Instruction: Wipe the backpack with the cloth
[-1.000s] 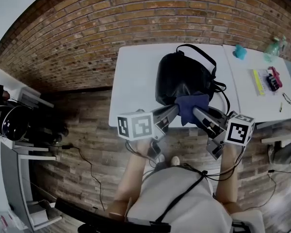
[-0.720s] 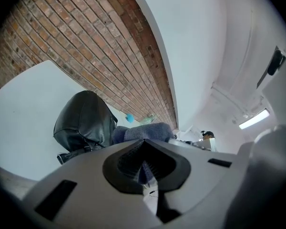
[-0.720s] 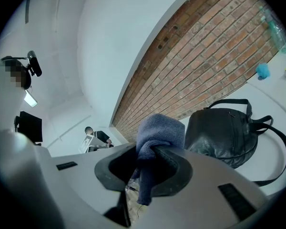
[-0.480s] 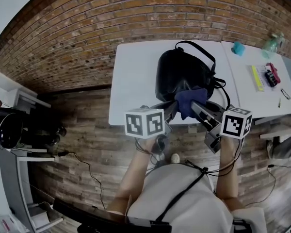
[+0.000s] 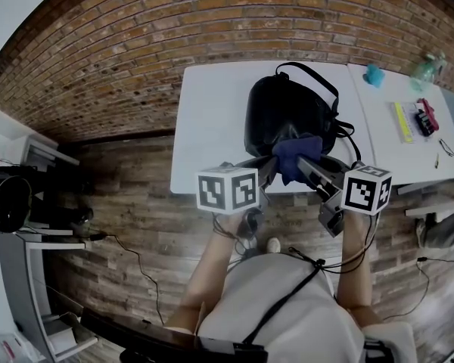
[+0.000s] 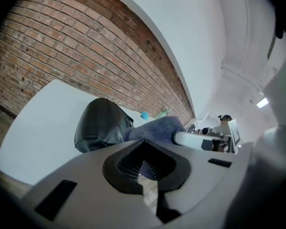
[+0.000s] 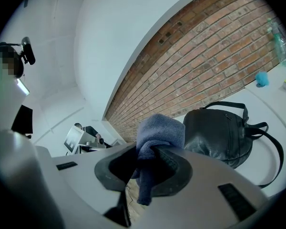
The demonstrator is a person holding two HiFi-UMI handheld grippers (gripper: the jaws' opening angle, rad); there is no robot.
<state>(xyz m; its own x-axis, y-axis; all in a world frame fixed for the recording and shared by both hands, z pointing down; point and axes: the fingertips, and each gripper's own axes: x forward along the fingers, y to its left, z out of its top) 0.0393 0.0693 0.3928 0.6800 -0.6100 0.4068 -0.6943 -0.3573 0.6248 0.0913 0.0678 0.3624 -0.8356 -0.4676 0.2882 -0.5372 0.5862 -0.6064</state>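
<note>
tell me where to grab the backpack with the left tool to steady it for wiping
Probably the top handle, the thin loop arching clear of the backpack at its far end. Come over the bag from the near side with jaws across the strap; the smooth rounded body offers nothing narrow to pinch.

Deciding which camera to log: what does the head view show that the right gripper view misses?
Head view only: the left gripper and the person's own torso. Right gripper view only: a distant person at a monitor. Both: the black leather backpack, white table, and dark blue terry cloth clamped in the right gripper.
</note>
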